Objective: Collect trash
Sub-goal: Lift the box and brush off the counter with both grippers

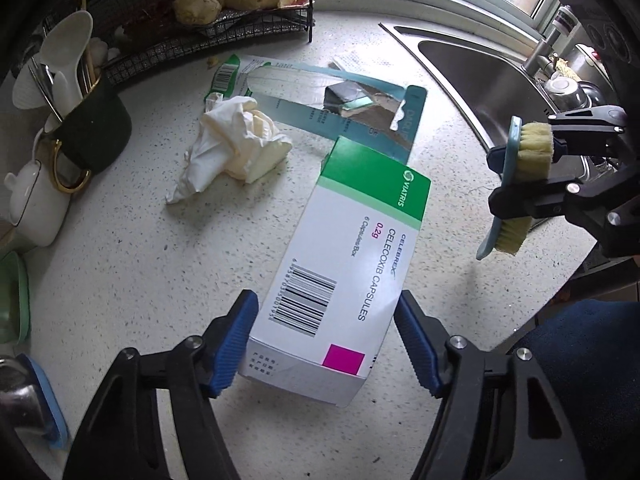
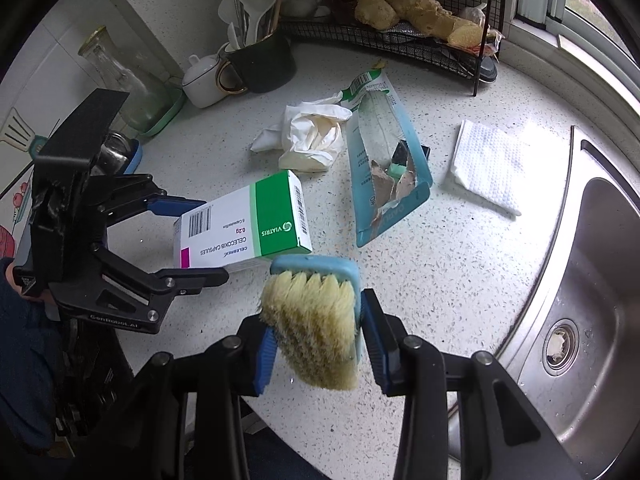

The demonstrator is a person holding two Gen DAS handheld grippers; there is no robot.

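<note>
The bench (image 1: 132, 264) is lying open and bare to the left of the left gripper (image 1: 326, 344), while its front edge is running close on that gripper's right. A steel sink (image 2: 592, 280) is sitting to the right of the right gripper (image 2: 320, 344), with bare speckled top between them. Beyond both grippers, a dark mug (image 2: 264, 64) is holding white spoons, and a wire rack (image 2: 400, 28) is carrying lumps of ginger.

The left gripper is standing about half open, its blue pads pressing on the long sides of a white and green medicine box (image 1: 344, 264), which is tilting up off the bench. The right gripper is closing narrowly on a blue-backed scrub brush (image 2: 316, 328). Ahead of the box, crumpled tissue (image 1: 236, 140) and a torn teal packet (image 1: 340, 100) are lying flat. A folded paper towel (image 2: 492, 164) is lying ahead and right of the brush.
</note>
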